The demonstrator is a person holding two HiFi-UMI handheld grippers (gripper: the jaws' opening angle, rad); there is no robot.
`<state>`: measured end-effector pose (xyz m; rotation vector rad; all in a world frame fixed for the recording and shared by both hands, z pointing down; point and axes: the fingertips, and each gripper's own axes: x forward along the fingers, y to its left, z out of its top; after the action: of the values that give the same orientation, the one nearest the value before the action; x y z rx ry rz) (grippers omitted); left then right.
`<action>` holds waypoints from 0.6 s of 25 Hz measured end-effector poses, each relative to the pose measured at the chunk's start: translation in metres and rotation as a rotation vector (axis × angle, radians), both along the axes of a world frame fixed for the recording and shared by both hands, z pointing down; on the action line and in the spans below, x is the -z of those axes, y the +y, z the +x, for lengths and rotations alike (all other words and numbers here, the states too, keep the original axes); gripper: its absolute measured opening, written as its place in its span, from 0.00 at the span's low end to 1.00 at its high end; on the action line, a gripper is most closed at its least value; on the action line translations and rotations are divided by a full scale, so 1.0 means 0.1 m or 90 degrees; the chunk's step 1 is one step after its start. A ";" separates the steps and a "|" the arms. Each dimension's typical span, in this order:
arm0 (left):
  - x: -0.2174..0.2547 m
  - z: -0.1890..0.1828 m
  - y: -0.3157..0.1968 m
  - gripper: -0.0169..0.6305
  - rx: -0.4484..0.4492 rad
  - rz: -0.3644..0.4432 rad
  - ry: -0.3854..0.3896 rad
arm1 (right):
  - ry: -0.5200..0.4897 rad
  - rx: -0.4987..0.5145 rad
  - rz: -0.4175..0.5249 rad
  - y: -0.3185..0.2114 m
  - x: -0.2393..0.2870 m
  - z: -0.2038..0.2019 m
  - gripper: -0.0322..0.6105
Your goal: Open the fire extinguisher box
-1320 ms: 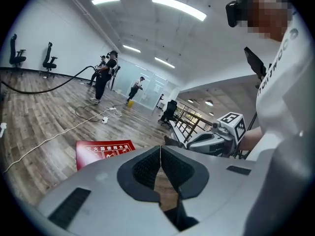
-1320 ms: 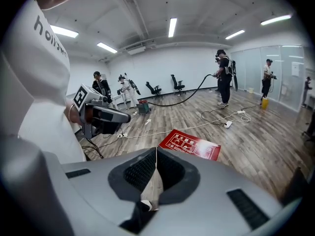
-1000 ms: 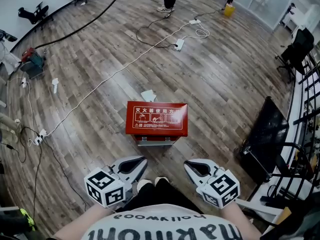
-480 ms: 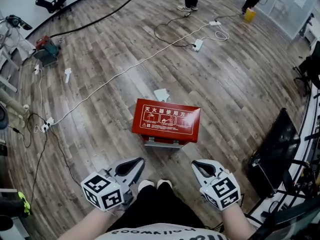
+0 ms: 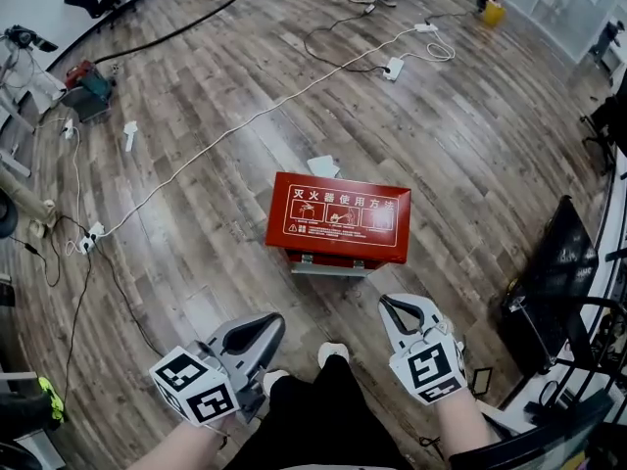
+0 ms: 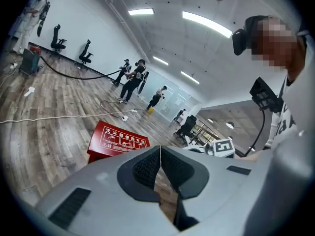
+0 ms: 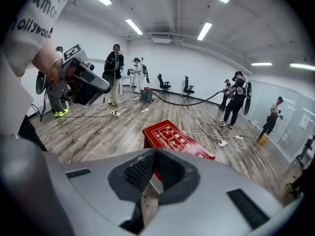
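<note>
- Opening the fire extinguisher box (image 5: 338, 218), mid-frame, likely means lifting its near front edge.
- Both closed and empty, the left hand-held gripper (image 5: 259, 332) and right hand-held gripper (image 5: 403, 311) should part first.

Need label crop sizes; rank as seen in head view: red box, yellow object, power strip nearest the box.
1. box
2-3. yellow object and power strip look alike; both are far off, so unranked.

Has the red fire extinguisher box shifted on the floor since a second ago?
No. The red box still sits with its back edge by the same white scrap; only the view shifted.
</note>
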<state>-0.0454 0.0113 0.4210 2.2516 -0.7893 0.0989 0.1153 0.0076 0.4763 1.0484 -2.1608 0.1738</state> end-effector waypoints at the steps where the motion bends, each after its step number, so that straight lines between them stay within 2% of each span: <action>1: -0.02 -0.03 0.05 0.04 -0.009 -0.001 0.007 | 0.003 -0.009 0.003 0.02 -0.04 -0.04 0.07; 6: -0.14 -0.19 0.33 0.04 -0.081 0.024 0.026 | 0.042 0.005 0.035 0.16 -0.26 -0.35 0.07; 11: -0.35 -0.21 0.31 0.04 -0.138 0.116 0.135 | 0.093 -0.006 0.136 0.06 -0.47 -0.49 0.07; 15: -0.80 -0.13 0.13 0.04 -0.165 0.180 0.166 | 0.107 -0.018 0.196 -0.10 -0.87 -0.50 0.07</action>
<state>-0.0582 0.0243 0.5009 2.5581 -0.3886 -0.1927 0.0648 -0.0024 0.5634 1.2177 -2.0605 -0.2339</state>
